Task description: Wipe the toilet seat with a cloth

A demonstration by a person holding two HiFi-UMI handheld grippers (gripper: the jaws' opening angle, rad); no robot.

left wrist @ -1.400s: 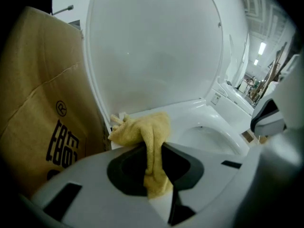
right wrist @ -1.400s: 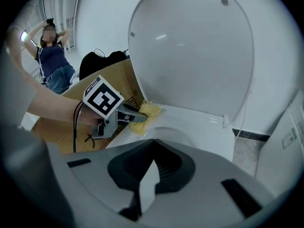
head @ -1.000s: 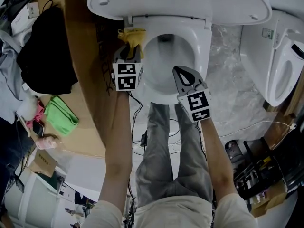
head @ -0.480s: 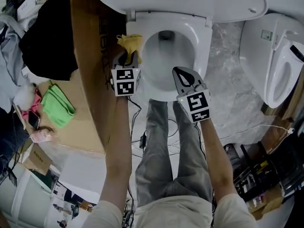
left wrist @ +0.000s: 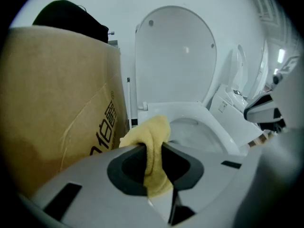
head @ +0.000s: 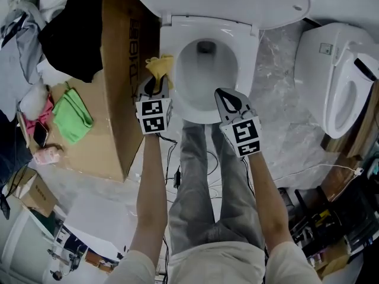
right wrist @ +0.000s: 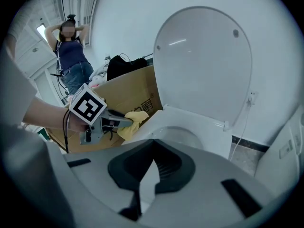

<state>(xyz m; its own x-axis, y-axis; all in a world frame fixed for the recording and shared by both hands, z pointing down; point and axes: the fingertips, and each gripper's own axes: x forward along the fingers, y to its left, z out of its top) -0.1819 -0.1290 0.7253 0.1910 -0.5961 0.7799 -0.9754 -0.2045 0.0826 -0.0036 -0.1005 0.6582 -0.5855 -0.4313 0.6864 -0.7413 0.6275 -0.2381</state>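
The white toilet seat (head: 246, 52) rings the bowl at the top centre, and its lid (head: 219, 2) stands raised. A yellow cloth (head: 161, 65) lies against the seat's left side, with my left gripper (head: 157, 79) shut on it. In the left gripper view the cloth (left wrist: 148, 133) hangs bunched between the jaws, in front of the seat (left wrist: 216, 127). My right gripper (head: 220, 92) hovers over the seat's front rim, shut with nothing in it. In the right gripper view its tips (right wrist: 153, 142) meet above the seat (right wrist: 202, 122), and the left gripper (right wrist: 107, 120) shows with the cloth (right wrist: 133, 122).
A tall cardboard box (head: 121, 87) stands tight against the toilet's left side, with a black garment (head: 74, 31) and a green cloth (head: 71, 118) beyond it. A second toilet (head: 337, 81) is at the right. Cables (head: 177, 170) lie on the floor by my legs. A person (right wrist: 73, 56) stands behind.
My left gripper has drawn the yellow cloth along the seat's left side toward the front. The right gripper stays over the front rim. The view has shifted.
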